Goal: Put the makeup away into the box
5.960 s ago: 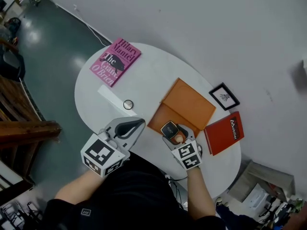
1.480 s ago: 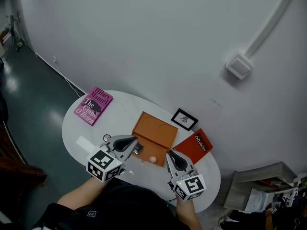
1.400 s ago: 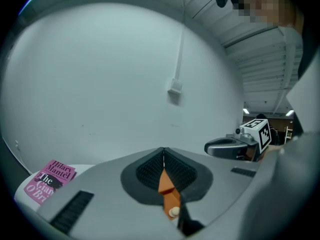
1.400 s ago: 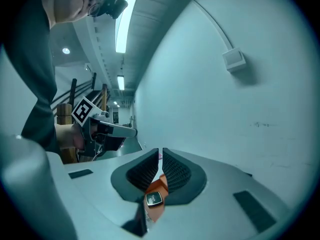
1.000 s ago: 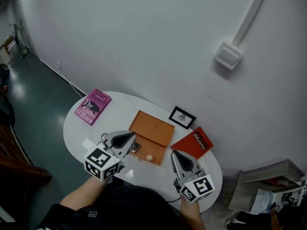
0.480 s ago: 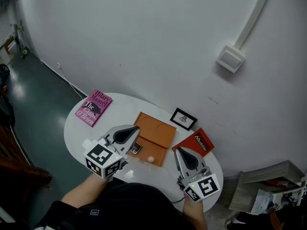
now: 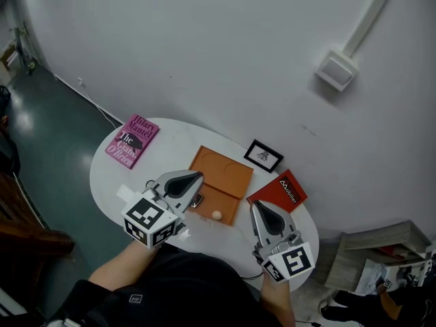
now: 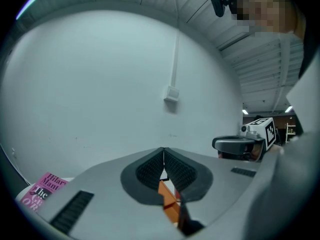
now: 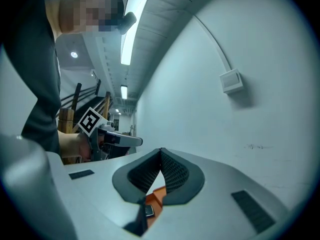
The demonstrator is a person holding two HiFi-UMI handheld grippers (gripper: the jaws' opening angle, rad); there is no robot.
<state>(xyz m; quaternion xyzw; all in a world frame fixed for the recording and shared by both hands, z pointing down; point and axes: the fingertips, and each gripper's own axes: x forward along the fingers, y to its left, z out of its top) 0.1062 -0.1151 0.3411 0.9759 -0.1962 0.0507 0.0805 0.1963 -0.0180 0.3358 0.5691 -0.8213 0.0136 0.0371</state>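
An orange box (image 7: 227, 171) lies open on the white oval table (image 7: 163, 159). In its near half lie a dark compact (image 7: 197, 200) at the left end and a small cream round piece (image 7: 216, 214). My left gripper (image 7: 197, 177) hovers shut and empty just left of the box, its tip above the compact. My right gripper (image 7: 257, 206) is shut and empty too, right of the box by the red book. In the left gripper view the pads (image 8: 175, 171) meet over the orange box (image 8: 167, 204). The right gripper view shows the box (image 9: 157, 195) and compact (image 9: 149, 210) below its closed pads.
A pink book (image 7: 132, 140) lies at the table's far left. A small framed picture (image 7: 263, 155) and a red book (image 7: 281, 191) are right of the box. A white strip (image 7: 125, 193) sits near the left front edge. The wall is close behind the table.
Six seconds ago the right gripper was at the box with the compact at its tip; now it is drawn back right, empty. Over the last second both grippers barely shifted.
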